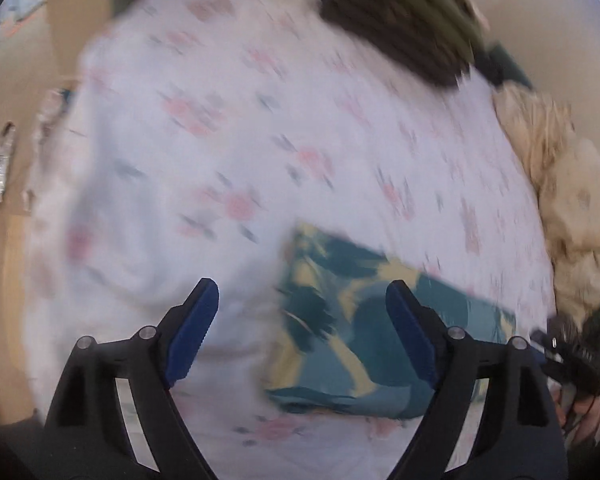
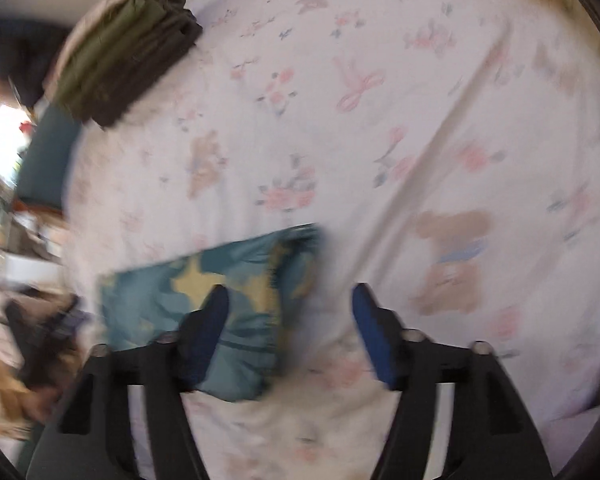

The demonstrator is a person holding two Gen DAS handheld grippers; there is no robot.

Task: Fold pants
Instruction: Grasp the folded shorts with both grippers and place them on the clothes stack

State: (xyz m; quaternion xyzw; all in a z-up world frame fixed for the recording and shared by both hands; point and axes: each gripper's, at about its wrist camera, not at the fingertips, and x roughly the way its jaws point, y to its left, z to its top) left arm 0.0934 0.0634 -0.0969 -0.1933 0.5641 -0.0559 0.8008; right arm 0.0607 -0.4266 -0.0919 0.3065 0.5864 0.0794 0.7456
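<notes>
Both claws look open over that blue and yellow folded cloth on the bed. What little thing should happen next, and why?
Probably lift both grippers away. The teal and yellow pants already lie as a compact folded rectangle on the floral sheet, and the left gripper and right gripper stand open with nothing pinched. The pictures are blurred, so a loose edge could be hidden. A stack of folded clothes sits farther back.

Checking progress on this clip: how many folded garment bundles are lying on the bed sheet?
2. The teal-and-yellow patterned folded pants lie near both grippers; a stack of olive and dark brown folded clothes sits at the white floral bed sheet's far corner. Blur may hide others.
</notes>
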